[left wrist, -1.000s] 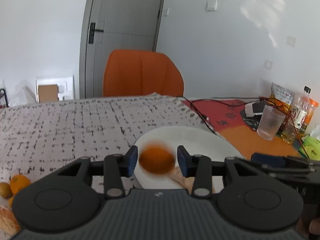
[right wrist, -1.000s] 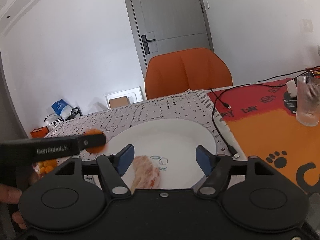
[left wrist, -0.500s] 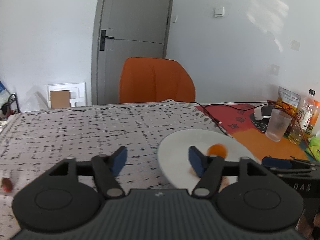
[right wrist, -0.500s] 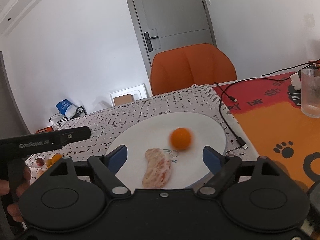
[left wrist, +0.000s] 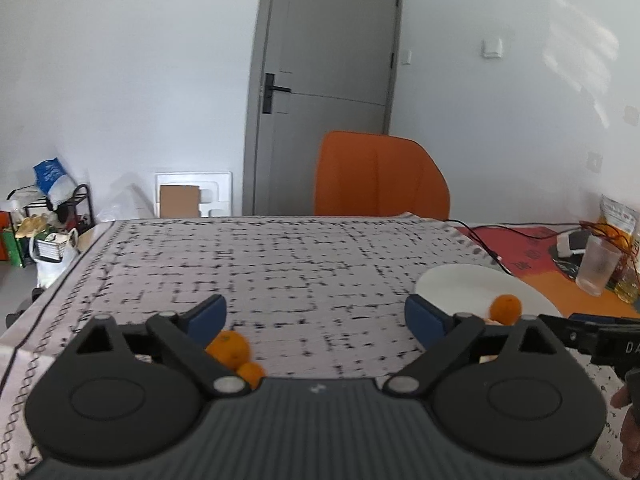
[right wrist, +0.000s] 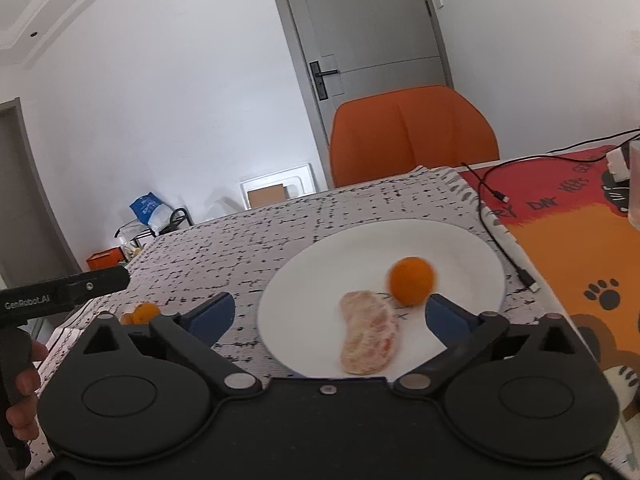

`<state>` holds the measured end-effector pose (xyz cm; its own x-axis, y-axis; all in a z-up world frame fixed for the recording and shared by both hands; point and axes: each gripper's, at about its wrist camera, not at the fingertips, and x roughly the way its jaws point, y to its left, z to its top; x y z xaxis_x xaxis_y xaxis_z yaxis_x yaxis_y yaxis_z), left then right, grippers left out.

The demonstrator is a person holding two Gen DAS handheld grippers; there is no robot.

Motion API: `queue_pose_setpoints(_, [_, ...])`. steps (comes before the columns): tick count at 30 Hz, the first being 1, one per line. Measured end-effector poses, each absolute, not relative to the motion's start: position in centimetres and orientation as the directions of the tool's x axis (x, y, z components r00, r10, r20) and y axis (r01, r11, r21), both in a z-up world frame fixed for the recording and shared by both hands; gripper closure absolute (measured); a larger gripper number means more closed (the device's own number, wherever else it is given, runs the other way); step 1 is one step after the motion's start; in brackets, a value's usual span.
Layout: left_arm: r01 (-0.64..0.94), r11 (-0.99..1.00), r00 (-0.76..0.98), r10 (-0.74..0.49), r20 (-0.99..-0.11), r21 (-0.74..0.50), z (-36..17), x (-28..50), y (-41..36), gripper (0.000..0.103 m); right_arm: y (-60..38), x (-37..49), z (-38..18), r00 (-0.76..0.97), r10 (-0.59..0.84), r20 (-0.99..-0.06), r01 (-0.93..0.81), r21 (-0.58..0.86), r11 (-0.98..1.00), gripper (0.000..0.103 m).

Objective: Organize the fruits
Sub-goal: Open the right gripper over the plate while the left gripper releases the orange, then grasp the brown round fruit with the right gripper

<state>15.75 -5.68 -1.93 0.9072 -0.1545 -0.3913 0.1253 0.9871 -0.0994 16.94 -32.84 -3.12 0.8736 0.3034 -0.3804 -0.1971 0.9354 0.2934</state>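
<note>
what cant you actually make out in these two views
- Oranges near the table edge, left wrist view: partly hidden behind the left tongs, so their count is unclear.
- Orange on the white plate, right wrist view: motion-blurred.
- Glass, right wrist view: cut off by the right edge.

Bright, even daylight; soft sun patches on right wall (left wrist: 576,52). Shadows faint. Strong fisheye bend: door (left wrist: 332,92) leans, corners dark. Motion blur smears tablecloth (left wrist: 280,272) pattern in left wrist view; small orange (right wrist: 412,280) on plate (right wrist: 320,280) blurred at edges.
</note>
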Motion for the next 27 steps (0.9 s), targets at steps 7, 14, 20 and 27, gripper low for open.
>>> queue_pose_setpoints(7, [0.096, 0.99, 0.907, -0.128, -0.402, -0.101, -1.6, 14.5, -2.8, 0.003, -31.1, 16.8, -2.8, 0.858, 0.334, -0.389, -0.23, 0.291, 0.929, 0.0])
queue_pose_setpoints(14, [0.046, 0.994, 0.912, -0.084, -0.402, -0.103, -1.5, 13.4, -0.7, 0.002, -29.2, 16.6, -2.6, 0.85, 0.352, -0.392, -0.253, 0.283, 0.925, 0.0])
queue_pose_setpoints(20, [0.026, 0.994, 0.911, -0.069, -0.406, -0.11, -1.7, 12.6, 0.7, 0.002, -27.7, 16.4, -2.5, 0.836, 0.376, -0.399, -0.284, 0.271, 0.92, 0.0])
queue_pose_setpoints(27, [0.012, 0.992, 0.899, -0.067, -0.434, -0.127, -2.8, 11.5, 2.2, 0.002, -25.7, 16.2, -2.6, 0.816, 0.402, -0.415, -0.317, 0.26, 0.912, 0.0])
